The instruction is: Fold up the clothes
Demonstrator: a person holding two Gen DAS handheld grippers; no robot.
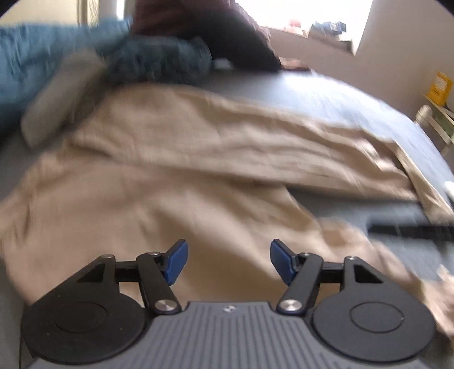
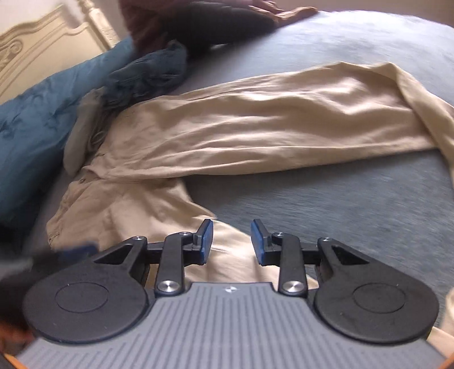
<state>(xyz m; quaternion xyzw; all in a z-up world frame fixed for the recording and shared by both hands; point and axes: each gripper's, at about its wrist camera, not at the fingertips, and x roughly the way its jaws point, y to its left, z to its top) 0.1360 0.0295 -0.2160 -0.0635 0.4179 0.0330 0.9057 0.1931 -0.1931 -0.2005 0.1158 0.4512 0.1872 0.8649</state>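
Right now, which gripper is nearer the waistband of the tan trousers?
Left, judging loosely. The left gripper hovers open over the tan trousers near their upper part; the right gripper hovers open over the near leg.

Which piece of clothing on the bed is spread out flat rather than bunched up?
The beige trousers, legs stretched across the grey bed. The dark blue garment and brown one behind lie crumpled.

Daylit, window point(image 1: 300, 17) blown out — motion blur, fisheye-warped edges.
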